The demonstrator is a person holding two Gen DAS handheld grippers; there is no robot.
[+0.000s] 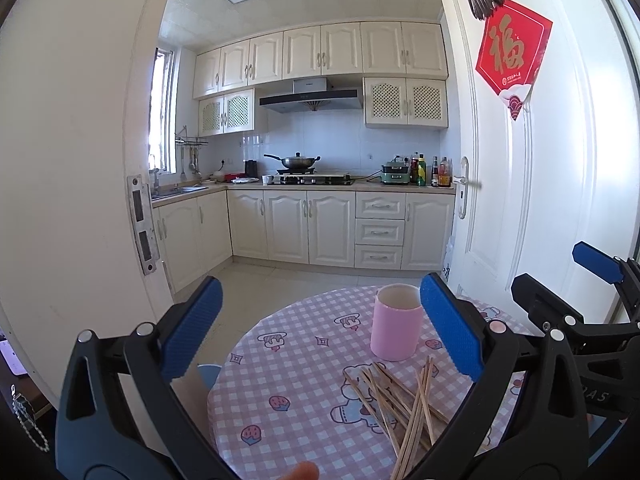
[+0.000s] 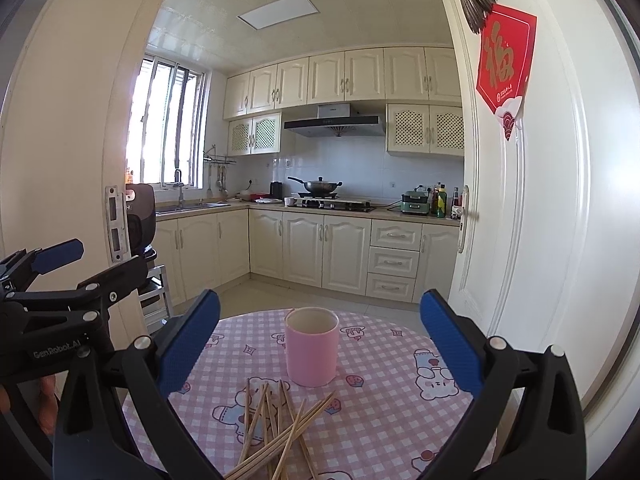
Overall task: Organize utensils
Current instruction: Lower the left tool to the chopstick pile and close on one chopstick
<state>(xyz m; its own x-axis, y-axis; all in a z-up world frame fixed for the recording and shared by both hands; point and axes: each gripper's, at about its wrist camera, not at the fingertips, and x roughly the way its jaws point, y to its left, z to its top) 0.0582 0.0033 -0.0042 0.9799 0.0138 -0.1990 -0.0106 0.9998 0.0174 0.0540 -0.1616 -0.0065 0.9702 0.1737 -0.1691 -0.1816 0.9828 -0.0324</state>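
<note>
Lying crisscrossed beside an upright pink cup [image 2: 311,347], wooden chopsticks [image 2: 276,428]; both claws wide open, empty

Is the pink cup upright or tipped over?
Upright: the pink cylindrical cup stands on its base, open mouth up, behind the loose wooden chopsticks.

Pink cup [image 1: 395,324] upright beyond scattered chopsticks [image 1: 404,408] on checked tablecloth [image 1: 288,364].

bright daylight pours in through the window [image 2: 168,128], blown out white in the right wrist view. both views are sharp at centre, heavily bowed by fisheye distortion, with dark vignetted corners. shadows are soft.
</note>
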